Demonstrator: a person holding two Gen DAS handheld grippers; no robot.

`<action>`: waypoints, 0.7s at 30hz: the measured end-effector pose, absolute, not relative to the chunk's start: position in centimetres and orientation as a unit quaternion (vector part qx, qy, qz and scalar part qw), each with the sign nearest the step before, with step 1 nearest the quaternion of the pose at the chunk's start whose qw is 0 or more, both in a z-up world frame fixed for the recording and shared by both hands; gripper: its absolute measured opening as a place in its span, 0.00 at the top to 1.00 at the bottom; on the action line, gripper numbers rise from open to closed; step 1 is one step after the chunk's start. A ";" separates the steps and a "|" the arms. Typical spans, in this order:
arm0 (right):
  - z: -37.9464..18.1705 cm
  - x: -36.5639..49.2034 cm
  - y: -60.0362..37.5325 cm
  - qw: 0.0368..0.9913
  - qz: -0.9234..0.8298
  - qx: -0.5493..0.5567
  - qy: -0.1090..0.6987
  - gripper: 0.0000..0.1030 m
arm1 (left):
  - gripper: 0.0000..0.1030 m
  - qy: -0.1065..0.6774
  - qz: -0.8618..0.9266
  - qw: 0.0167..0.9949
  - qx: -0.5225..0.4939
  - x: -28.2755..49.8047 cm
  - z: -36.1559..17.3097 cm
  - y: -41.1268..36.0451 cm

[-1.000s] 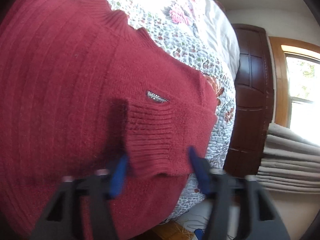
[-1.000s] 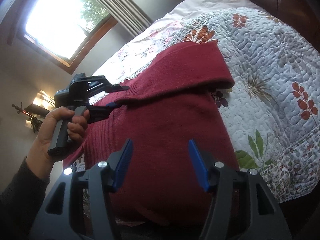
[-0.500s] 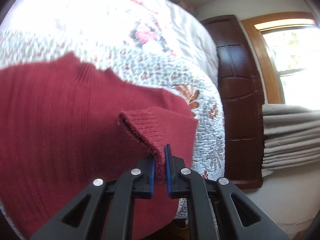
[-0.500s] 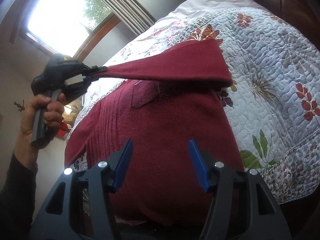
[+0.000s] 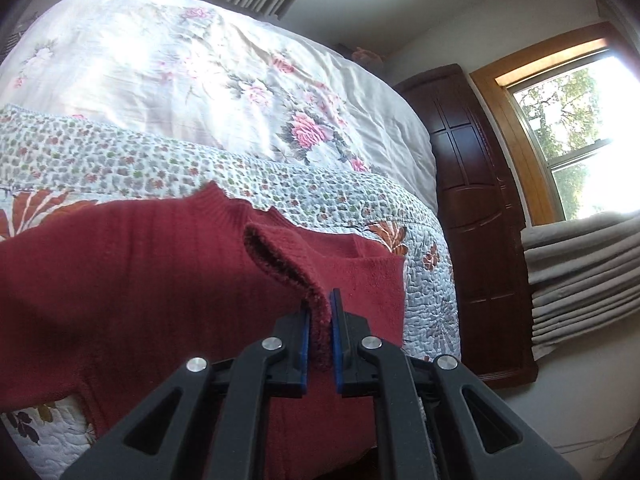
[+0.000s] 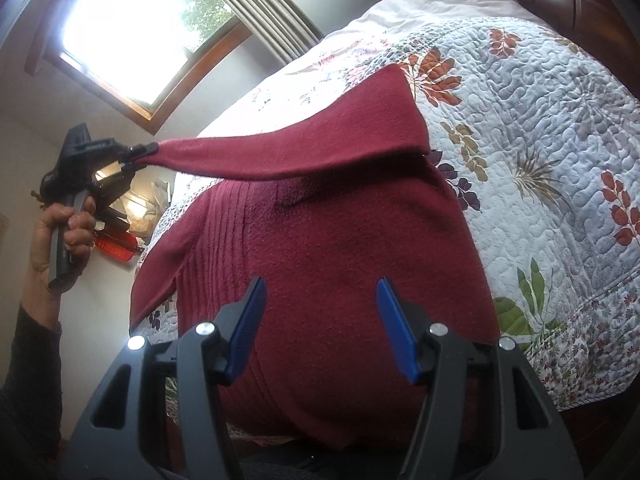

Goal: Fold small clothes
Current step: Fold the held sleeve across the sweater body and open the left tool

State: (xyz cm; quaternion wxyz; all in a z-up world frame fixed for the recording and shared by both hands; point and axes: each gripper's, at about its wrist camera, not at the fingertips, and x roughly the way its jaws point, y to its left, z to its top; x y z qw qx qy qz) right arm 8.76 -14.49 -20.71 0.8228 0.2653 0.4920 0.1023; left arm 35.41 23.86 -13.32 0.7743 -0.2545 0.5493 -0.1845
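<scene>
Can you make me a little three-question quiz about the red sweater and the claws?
1. True or false: the right claw is squeezing the red sweater.
2. Which part does the left claw pinch? A) collar B) sleeve cuff C) bottom hem
3. Fill in: the sweater lies on a flowery ____.

Key:
1. False. Its fingers are wide apart, above the sweater's body.
2. B. The sleeve cuff is lifted and stretched out from the sweater.
3. Quilt.

No legible txt, labels, brands or nos. anywhere in either view
</scene>
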 end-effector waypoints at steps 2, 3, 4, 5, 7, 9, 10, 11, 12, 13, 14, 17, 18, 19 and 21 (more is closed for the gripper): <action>-20.7 8.8 -14.3 0.823 0.104 0.263 0.493 0.43 | 0.92 0.550 -0.176 0.773 -0.262 35.3 -14.1 25.3; -20.6 8.8 -14.2 0.823 0.105 0.262 0.493 0.43 | 0.92 0.551 -0.172 0.772 -0.266 35.2 -14.5 26.1; -20.6 8.8 -14.1 0.823 0.107 0.262 0.493 0.43 | 0.92 0.551 -0.169 0.771 -0.271 35.2 -14.9 26.7; -20.6 8.8 -14.0 0.823 0.107 0.260 0.493 0.43 | 0.92 0.552 -0.167 0.769 -0.276 35.1 -15.4 27.3; -20.5 8.8 -13.9 0.824 0.109 0.258 0.493 0.43 | 0.92 0.553 -0.164 0.767 -0.282 35.0 -16.0 28.1; -20.4 8.7 -13.7 0.825 0.110 0.257 0.492 0.43 | 0.92 0.555 -0.163 0.764 -0.286 34.8 -16.6 28.7; -20.4 8.7 -13.8 0.825 0.109 0.257 0.492 0.43 | 0.92 0.556 -0.162 0.763 -0.286 34.7 -16.9 28.9; -20.4 8.7 -13.8 0.824 0.109 0.259 0.492 0.43 | 0.92 0.558 -0.160 0.762 -0.287 34.6 -17.5 29.3; -20.4 8.6 -13.9 0.824 0.108 0.261 0.491 0.43 | 0.92 0.560 -0.158 0.760 -0.288 34.5 -18.0 29.6; -20.5 8.6 -13.9 0.824 0.108 0.261 0.492 0.43 | 0.92 0.562 -0.156 0.759 -0.291 34.5 -18.6 29.9; -20.5 8.5 -13.8 0.823 0.107 0.260 0.493 0.43 | 0.92 0.563 -0.153 0.757 -0.295 34.5 -19.2 30.2; -20.5 8.5 -13.7 0.824 0.106 0.257 0.494 0.43 | 0.92 0.567 -0.147 0.750 -0.308 34.4 -20.9 31.3; -20.5 8.5 -13.7 0.824 0.106 0.257 0.493 0.43 | 0.92 0.568 -0.147 0.748 -0.310 34.3 -21.3 31.5; -20.5 8.5 -13.8 0.825 0.106 0.257 0.493 0.43 | 0.92 0.569 -0.147 0.747 -0.311 34.3 -21.7 31.7; -20.5 8.4 -13.8 0.825 0.105 0.258 0.491 0.43 | 0.92 0.573 -0.147 0.743 -0.312 34.2 -22.7 31.9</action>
